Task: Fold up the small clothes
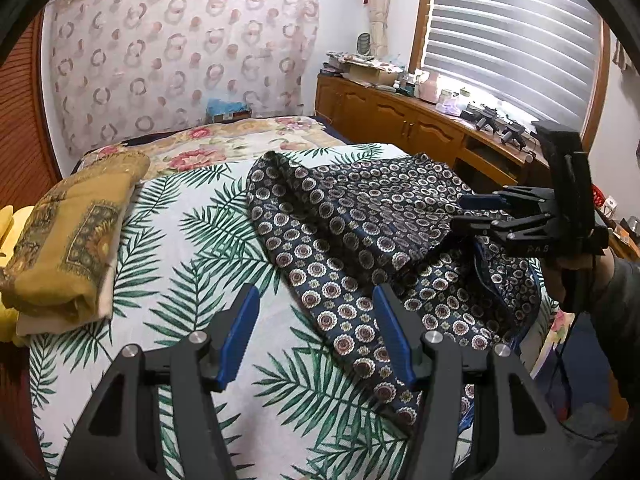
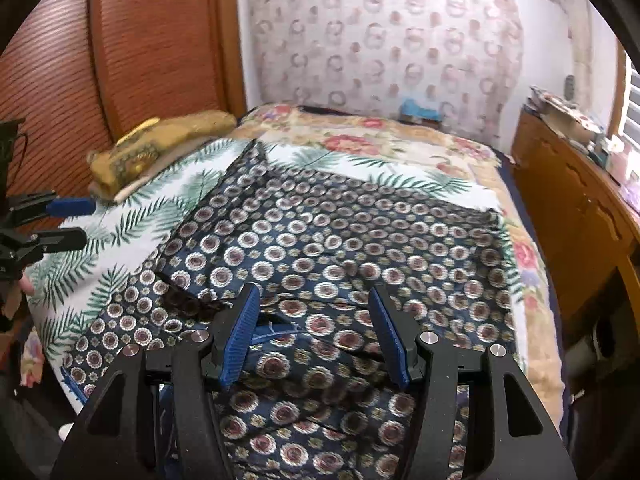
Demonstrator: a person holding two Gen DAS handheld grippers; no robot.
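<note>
We hold a two-finger gripper in each hand over a bed covered by a white sheet [image 1: 208, 240] printed with green palm leaves. The small garment to be folded, a dark navy cloth [image 1: 352, 232] patterned with round medallions, lies spread and rumpled across the right half of the sheet, its near edge hanging towards us.

To do this step well, we judge that each gripper should take one edge or corner of the cloth, pinching a single layer cleanly, then lift evenly so the fold lands straight and the wrinkles smooth out rather than bunch.

The left gripper [image 1: 316, 332] points forward and downward, its blue pads parted about halfway. Nothing is between them; its right finger sits over the near-left edge of the cloth.

The right gripper [image 2: 314, 332] is angled down likewise, hovering over the near part of the garment, jaws half open and empty. Seen from the left camera, it reaches in sideways from the right.

A folded mustard-yellow blanket [image 1: 68, 240] rests at the far left.
</note>
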